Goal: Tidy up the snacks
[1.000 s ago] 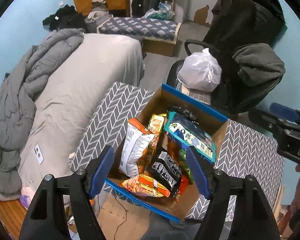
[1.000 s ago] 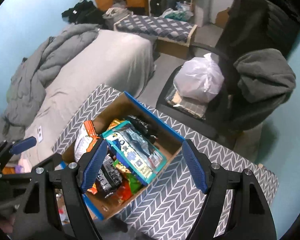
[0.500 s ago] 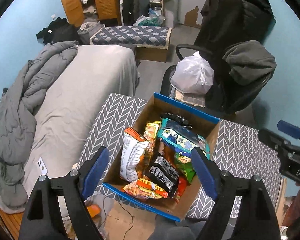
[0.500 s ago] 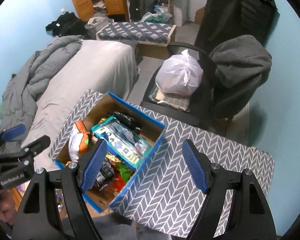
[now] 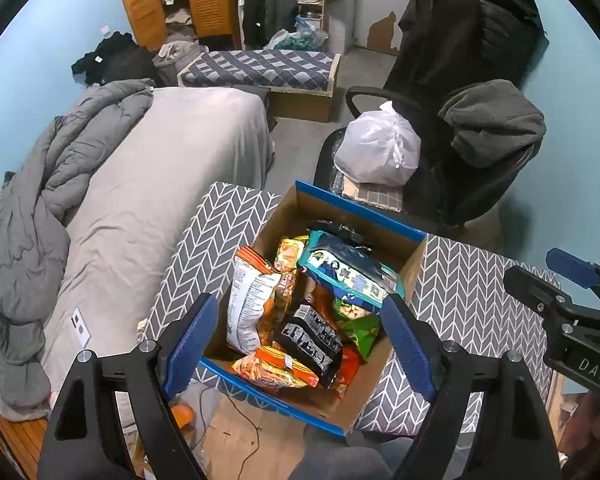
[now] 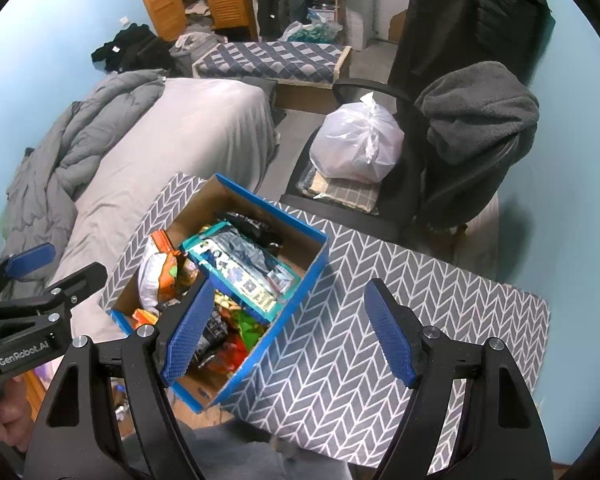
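An open cardboard box with blue edges [image 5: 356,210] [image 6: 272,208] sits on a grey chevron-patterned table [image 5: 460,280] [image 6: 380,300]. It holds several snack bags: a white and orange bag [image 5: 248,300], a teal pack [image 5: 348,268] [image 6: 240,272], a black pack [image 5: 310,338], a green bag [image 5: 358,322] and an orange packet [image 5: 276,370]. My left gripper [image 5: 298,344] is open and empty, high above the box's near side. My right gripper [image 6: 286,336] is open and empty, above the box's right wall and the table.
A bed with a grey duvet [image 5: 80,184] lies to the left. An office chair [image 5: 452,152] behind the table carries a white plastic bag [image 5: 376,148] and dark clothes. A cable lies on the floor [image 5: 244,416] below the box's near edge.
Both grippers have risen and pulled back from the box, which looks smaller. The right gripper has shifted right, over the table. Both stay open.
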The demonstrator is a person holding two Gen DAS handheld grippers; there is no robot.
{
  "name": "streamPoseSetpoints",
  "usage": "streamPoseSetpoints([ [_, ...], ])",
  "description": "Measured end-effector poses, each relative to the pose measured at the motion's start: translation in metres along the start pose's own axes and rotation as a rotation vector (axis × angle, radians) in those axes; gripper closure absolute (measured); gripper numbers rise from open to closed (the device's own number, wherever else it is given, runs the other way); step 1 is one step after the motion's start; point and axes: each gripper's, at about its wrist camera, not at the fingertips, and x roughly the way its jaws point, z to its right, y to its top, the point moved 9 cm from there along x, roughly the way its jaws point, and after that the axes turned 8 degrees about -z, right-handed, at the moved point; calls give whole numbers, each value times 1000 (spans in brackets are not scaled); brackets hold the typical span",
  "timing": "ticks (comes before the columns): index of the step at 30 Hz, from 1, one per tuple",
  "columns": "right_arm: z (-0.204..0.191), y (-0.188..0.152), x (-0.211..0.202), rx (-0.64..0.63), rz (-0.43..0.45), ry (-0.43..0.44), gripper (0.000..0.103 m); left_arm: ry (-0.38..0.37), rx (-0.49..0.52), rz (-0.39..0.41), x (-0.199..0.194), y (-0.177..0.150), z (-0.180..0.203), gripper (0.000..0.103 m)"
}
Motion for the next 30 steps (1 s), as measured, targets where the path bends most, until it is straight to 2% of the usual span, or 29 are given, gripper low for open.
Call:
streamPoseSetpoints([
  [30,12,-5,-15,-17,16,5,26,7,-9,-5,-8,-7,10,18],
])
